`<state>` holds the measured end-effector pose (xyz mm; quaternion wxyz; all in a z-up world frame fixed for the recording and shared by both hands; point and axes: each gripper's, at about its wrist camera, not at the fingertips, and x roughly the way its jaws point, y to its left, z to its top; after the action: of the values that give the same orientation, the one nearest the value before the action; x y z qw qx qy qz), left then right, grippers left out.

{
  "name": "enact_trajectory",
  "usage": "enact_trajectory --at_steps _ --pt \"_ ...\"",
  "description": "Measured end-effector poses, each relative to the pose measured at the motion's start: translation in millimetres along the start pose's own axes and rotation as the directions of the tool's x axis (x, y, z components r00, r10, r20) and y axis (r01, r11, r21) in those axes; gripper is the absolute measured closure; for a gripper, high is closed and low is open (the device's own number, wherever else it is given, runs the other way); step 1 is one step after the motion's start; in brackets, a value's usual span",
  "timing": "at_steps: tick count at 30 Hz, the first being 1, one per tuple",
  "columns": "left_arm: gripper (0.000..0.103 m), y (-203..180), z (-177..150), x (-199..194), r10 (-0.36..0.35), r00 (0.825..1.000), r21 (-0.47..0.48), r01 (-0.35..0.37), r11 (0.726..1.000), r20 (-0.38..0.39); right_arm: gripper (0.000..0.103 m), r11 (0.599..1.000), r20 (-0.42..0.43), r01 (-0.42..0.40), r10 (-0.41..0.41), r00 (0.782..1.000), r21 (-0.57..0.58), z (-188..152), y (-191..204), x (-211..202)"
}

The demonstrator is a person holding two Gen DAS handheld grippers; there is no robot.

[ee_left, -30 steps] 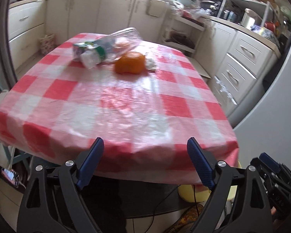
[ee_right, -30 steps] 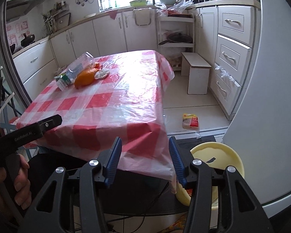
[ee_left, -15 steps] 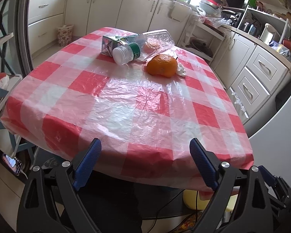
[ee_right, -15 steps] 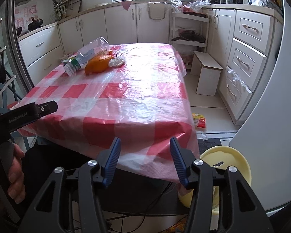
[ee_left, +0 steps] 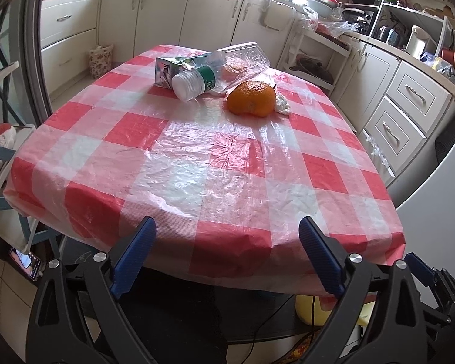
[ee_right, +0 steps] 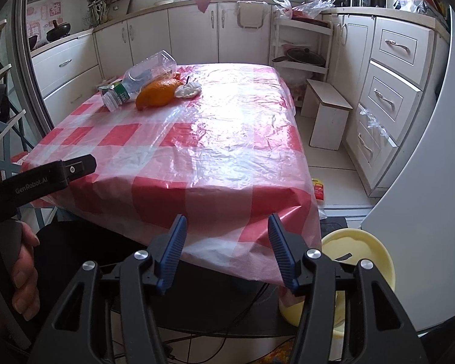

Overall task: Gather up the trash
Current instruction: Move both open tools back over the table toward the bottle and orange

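Still at the approach stage, both tongs, left (ee_left: 224, 236) and right (ee_right: 226, 233), are opening and empty (nothing collected yet), needing a reach to the far-end bottle (ee_left: 224, 65), carton (ee_left: 168, 71) and orange peel (ee_left: 251, 98) on the bench (ee_left: 215, 176).

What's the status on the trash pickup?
Both tongs, left and right, opening, empty. Bottle, carton, orange peel, tissue untouched at far end. Nothing between.

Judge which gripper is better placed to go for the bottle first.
Left, probably. The bottle lies nearly straight ahead of the left gripper, whose empty jaws are opening wide. From the right gripper, also opening and empty, it sits far off to the left.
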<state>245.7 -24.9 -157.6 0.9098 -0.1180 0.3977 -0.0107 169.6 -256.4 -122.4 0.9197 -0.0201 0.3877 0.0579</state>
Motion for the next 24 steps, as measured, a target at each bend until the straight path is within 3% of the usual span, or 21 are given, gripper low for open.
enact_trajectory --at_steps 12,24 --pt "0.010 0.3 0.3 0.6 0.004 1.000 0.004 -0.004 1.000 0.001 0.048 1.000 -0.004 -0.001 0.001 1.000 -0.003 -1.3 0.9 0.9" --pt "0.010 -3.7 2.9 -9.1 0.001 0.998 0.040 -0.003 0.999 0.069 0.048 1.000 -0.008 0.000 0.000 1.000 -0.010 -3.5 4.0 3.5"
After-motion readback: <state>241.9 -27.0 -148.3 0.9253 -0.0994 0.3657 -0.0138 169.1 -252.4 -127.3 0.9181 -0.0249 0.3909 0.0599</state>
